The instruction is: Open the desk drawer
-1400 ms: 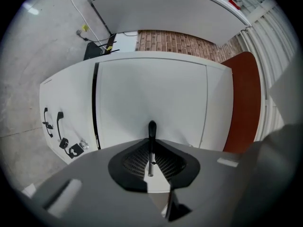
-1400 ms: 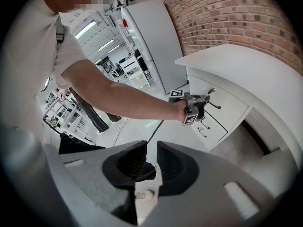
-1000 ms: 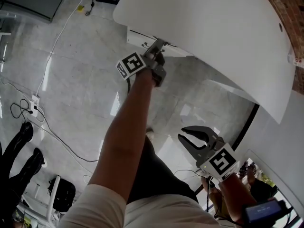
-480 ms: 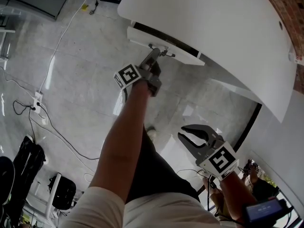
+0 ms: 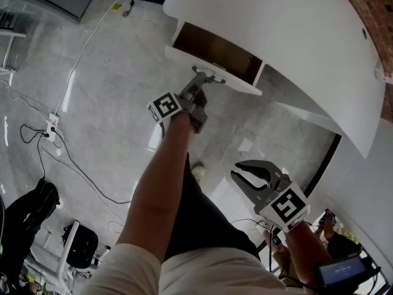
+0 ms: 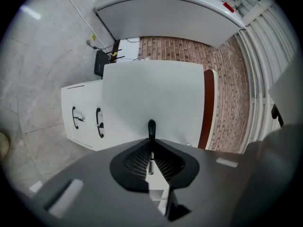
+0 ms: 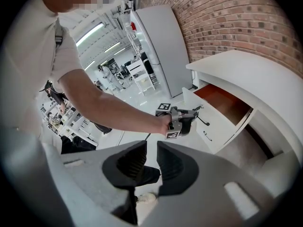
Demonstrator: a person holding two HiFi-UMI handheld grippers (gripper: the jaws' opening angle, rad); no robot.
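Note:
The white desk (image 5: pixel 295 35) fills the upper right of the head view. Its drawer (image 5: pixel 212 49) stands pulled out, showing a brown inside. My left gripper (image 5: pixel 201 78) is shut on the drawer handle (image 5: pixel 209 74) at the middle of the white drawer front. In the left gripper view the dark handle (image 6: pixel 151 126) sits pinched between the closed jaws of the left gripper (image 6: pixel 151 143), with the drawer front (image 6: pixel 151 93) behind. My right gripper (image 5: pixel 238 172) hangs lower right, open and holding nothing. The right gripper view shows the open drawer (image 7: pixel 222 103) and the left gripper (image 7: pixel 195 112) past the right gripper (image 7: pixel 151 155).
Cables and a power strip (image 5: pixel 51 125) lie on the grey floor at left. A shoe (image 5: pixel 198 172) shows below my left arm. A lower white cabinet with two black handles (image 6: pixel 99 123) stands beside the desk. A brick wall (image 7: pixel 236 18) runs behind it.
The drawer has slid out from nearly closed to well open, showing its brown inside. My left gripper came back with the handle. The right gripper has stayed put.

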